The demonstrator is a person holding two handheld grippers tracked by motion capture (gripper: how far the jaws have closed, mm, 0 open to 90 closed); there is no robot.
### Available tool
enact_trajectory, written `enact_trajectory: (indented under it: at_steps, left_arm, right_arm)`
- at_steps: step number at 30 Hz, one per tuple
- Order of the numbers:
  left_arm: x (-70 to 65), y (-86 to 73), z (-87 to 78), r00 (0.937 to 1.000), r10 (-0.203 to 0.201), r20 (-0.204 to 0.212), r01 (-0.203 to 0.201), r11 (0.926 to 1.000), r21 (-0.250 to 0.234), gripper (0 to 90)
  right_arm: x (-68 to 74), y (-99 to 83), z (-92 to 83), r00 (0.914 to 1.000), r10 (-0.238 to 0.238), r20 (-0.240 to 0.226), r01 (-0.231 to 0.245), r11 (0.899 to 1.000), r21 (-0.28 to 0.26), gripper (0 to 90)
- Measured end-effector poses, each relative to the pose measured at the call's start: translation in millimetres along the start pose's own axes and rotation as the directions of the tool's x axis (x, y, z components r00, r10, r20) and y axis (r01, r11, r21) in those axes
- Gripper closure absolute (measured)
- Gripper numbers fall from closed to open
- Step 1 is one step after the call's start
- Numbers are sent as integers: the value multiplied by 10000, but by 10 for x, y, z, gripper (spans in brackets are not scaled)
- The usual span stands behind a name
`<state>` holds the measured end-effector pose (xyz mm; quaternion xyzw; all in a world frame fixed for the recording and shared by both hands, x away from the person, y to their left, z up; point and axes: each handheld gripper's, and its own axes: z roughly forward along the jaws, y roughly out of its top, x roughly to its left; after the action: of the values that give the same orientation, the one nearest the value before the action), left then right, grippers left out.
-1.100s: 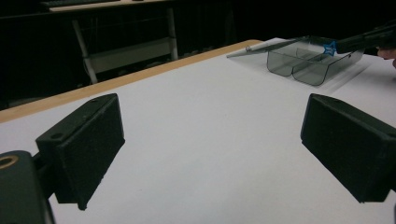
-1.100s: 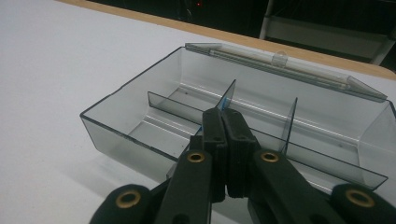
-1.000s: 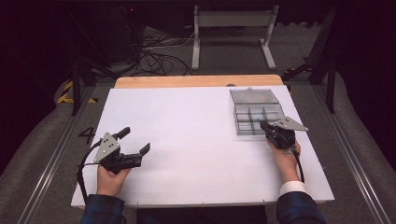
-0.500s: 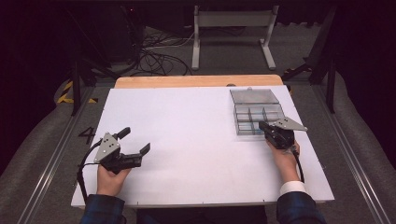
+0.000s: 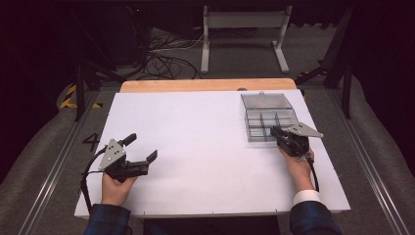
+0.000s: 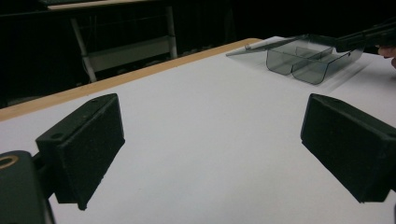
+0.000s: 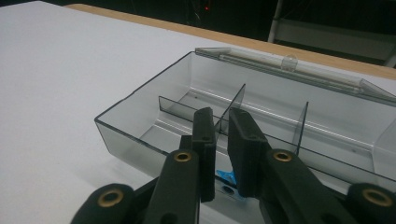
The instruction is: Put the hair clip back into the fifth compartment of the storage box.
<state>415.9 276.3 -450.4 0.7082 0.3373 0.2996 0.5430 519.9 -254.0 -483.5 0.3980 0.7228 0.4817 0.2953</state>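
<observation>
Right gripper [image 7: 220, 154]: jaws a narrow slit apart, just been opening; a small blue piece [image 7: 228, 177] sits low between them, pads not seen pressing it.
Box from gripper: clear compartment box [image 7: 261, 116] directly ahead, jaw tips over its near wall.
Box axis: long side runs across the jaws' line.
Nearer hand: right; left gripper [image 5: 139, 154] stands wide open, empty, well apart.
Box look: smoky transparent plastic, dividers, lid [image 5: 266, 100] folded back, far right of table [image 5: 195, 142].
</observation>
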Motion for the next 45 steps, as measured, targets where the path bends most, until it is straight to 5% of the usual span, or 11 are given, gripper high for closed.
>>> enact_trajectory:
  at_steps: [45]
  left_arm:
    - [13,-1,-26,10000,-11,-51,11,10000,-72,64]
  right_arm:
    - [173,88,-162,9952,13,-975,-128,9930,-1170,249]
